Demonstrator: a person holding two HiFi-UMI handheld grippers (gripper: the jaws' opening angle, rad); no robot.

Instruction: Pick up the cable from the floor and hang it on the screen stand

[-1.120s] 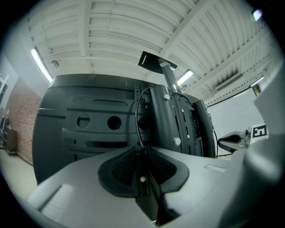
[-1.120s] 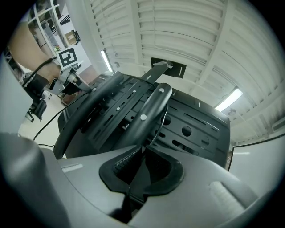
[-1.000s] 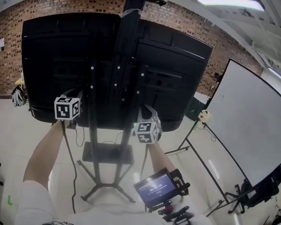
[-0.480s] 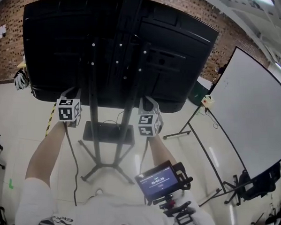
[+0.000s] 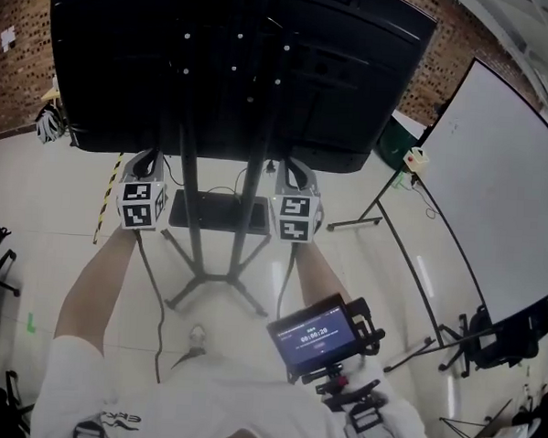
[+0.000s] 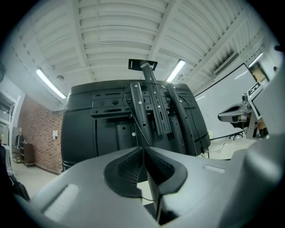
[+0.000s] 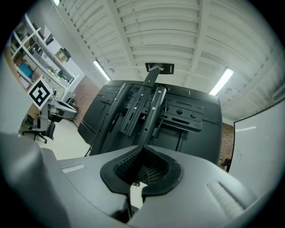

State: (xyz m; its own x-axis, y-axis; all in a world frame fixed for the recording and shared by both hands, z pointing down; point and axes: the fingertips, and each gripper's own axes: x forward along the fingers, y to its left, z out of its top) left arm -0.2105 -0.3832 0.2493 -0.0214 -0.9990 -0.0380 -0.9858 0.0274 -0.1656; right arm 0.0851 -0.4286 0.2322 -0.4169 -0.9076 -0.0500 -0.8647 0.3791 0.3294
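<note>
While both grippers sit level below the screen (image 5: pixel 108 67), nothing is hung yet. A thin dark cable (image 5: pixel 222 190), probably the target, lies on the floor (image 5: pixel 62 248) behind the screen stand (image 5: pixel 192 250). Left gripper (image 5: pixel 149 158) jaws just closed, empty. Right gripper (image 5: pixel 291 166) jaws together, empty. Versus earlier: view tipped down, grippers lower, more floor.

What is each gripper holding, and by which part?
Left gripper, its jaws having just closed further, pinches the black cable partway along its run. Right gripper clamps a white piece, apparently a cable end.
</note>
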